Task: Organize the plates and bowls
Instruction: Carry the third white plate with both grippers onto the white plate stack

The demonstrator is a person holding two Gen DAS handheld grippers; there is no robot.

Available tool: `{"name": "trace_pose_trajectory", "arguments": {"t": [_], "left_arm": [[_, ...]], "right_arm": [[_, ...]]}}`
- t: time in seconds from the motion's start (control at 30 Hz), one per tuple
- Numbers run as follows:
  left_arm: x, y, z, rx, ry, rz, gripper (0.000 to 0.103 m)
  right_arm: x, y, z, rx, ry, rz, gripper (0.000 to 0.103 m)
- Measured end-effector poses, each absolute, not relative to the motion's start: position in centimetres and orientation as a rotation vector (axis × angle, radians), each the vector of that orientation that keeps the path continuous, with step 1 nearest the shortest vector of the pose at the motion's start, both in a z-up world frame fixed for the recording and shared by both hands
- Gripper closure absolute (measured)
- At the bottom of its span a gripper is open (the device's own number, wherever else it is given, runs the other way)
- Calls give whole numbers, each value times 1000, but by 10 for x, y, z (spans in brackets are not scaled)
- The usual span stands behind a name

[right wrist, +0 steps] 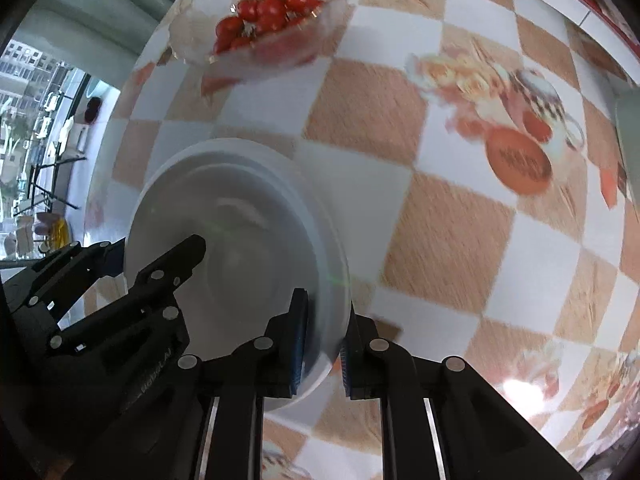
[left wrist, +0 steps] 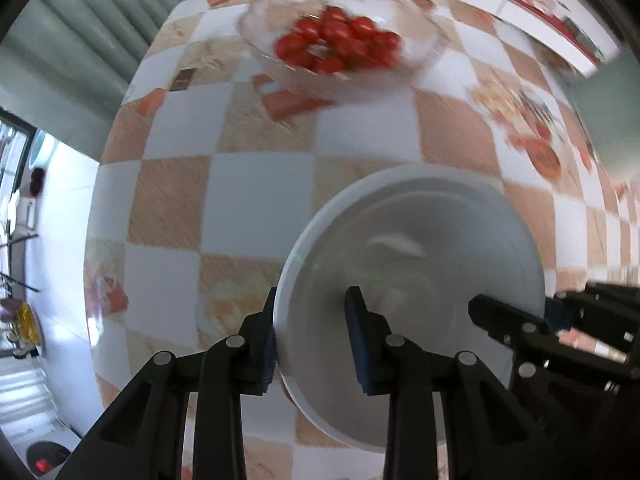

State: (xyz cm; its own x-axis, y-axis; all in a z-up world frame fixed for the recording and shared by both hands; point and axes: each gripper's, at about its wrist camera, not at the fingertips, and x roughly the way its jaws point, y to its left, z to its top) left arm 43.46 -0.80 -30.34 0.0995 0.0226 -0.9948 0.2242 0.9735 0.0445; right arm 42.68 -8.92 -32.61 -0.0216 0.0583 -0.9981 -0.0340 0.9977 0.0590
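Left wrist view: the left gripper (left wrist: 312, 336) clamps the left rim of a round white ceramic plate (left wrist: 420, 216) lying on the checkered tablecloth (left wrist: 260, 184); a clear glass bowl of red tomatoes (left wrist: 340, 40) sits toward the table's far edge

Right wrist view: the right gripper (right wrist: 324, 344) clamps the plate's (right wrist: 240, 184) right rim

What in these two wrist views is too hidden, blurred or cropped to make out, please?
- White plate: near rim hidden behind the left gripper, left view; whether it is stacked is blurred.
- Right gripper: pad contact with the rim smeared, right view.
- Glass bowl: top cut off, right view.
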Motion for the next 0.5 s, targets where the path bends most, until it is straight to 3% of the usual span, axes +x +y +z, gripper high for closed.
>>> {"name": "trace_pose_trajectory", "arguments": {"t": [0.5], "left_arm": [[281,-70,-307,310,1539,-320,69]], "right_arm": [[308,-121,-333,4,1704,-4,84]]}}
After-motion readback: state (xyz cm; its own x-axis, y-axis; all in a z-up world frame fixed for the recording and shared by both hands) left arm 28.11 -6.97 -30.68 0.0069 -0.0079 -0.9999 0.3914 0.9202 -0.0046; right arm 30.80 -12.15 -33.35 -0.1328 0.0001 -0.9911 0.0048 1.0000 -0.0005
